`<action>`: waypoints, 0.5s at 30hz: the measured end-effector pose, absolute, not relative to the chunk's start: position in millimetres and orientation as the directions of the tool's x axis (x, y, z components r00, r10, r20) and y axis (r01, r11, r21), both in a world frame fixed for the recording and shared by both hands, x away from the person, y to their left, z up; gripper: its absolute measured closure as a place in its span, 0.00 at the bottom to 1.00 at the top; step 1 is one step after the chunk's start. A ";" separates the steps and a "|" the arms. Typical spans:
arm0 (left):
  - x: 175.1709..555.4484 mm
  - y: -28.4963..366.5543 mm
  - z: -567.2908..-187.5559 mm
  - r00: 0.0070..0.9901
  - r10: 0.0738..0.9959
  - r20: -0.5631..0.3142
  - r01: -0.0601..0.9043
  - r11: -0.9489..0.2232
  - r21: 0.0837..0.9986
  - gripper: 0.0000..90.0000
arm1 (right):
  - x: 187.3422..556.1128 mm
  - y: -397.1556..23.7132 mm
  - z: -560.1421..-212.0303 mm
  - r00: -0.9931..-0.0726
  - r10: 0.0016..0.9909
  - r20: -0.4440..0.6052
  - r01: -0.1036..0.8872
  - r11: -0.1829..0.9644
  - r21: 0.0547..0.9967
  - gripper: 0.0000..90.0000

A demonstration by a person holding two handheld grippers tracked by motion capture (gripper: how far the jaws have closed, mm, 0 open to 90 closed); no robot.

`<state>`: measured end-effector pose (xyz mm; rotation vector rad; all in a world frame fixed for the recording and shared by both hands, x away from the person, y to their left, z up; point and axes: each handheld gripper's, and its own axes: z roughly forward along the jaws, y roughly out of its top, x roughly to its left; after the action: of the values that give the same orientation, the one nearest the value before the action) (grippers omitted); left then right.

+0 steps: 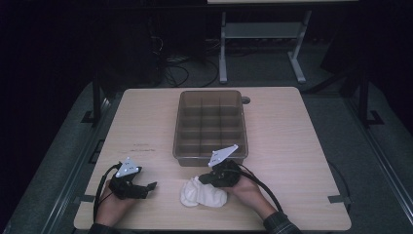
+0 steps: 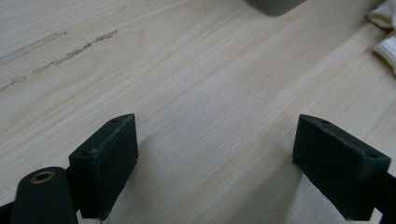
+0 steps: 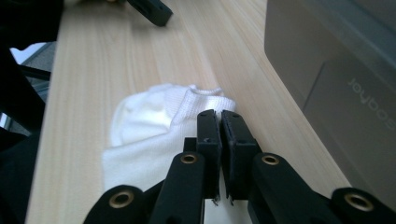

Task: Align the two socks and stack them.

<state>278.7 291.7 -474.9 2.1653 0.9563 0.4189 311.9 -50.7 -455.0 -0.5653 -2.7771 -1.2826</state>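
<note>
A white sock-like cloth (image 1: pixel 203 194) lies bunched on the wooden table near the front edge. My right gripper (image 1: pixel 203 179) comes in from the right at the cloth's right end. In the right gripper view its jaws (image 3: pixel 219 114) are pressed together over the cloth (image 3: pixel 149 121), and a sliver of white shows between them. My left gripper (image 1: pixel 147 188) rests low at the front left, apart from the cloth. In the left gripper view its jaws (image 2: pixel 215 135) stand wide open over bare wood, and an edge of the cloth (image 2: pixel 385 28) shows at the top right.
A brown translucent tray (image 1: pixel 178 126) with divided compartments stands at the table's middle, just beyond the right gripper; its wall (image 3: pixel 327 70) runs close beside the jaws. A jaw of the left gripper (image 3: pixel 152 11) shows far off. Table legs and cables stand behind the table.
</note>
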 end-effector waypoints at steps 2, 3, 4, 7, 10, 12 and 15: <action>278.9 291.2 -474.3 0.681 0.732 -0.005 0.505 -0.465 0.727 0.16 | 313.9 -50.5 -458.1 -0.932 0.318 0.174 0.340 0.600 0.724 0.94; 279.0 290.4 -474.1 0.683 0.731 -0.013 0.507 -0.461 0.729 0.17 | 314.0 -50.6 -458.7 -0.927 0.326 0.183 0.352 0.596 0.722 0.90; 278.8 289.3 -473.8 0.682 0.731 -0.014 0.510 -0.462 0.726 0.17 | 314.0 -51.4 -458.5 -0.926 0.330 0.185 0.355 0.591 0.725 0.87; 277.5 284.2 -470.6 0.699 0.715 -0.031 0.506 -0.463 0.728 0.18 | 312.2 -57.1 -452.0 -0.922 0.343 0.180 0.355 0.560 0.749 0.80; 273.1 275.2 -462.9 0.725 0.687 -0.043 0.478 -0.457 0.750 0.21 | 308.1 -66.8 -443.1 -0.916 0.362 0.171 0.355 0.539 0.764 0.79; 269.3 266.4 -457.5 0.745 0.664 -0.057 0.459 -0.448 0.767 0.25 | 303.5 -74.8 -439.8 -0.912 0.374 0.168 0.358 0.528 0.770 0.79; 263.7 251.0 -450.1 0.782 0.619 -0.071 0.428 -0.450 0.784 0.29 | 295.3 -87.6 -438.5 -0.905 0.392 0.167 0.367 0.517 0.773 0.79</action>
<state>263.7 251.0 -450.1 2.1127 0.7767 0.2834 295.3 -87.6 -438.5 -0.6907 -2.7604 -1.3964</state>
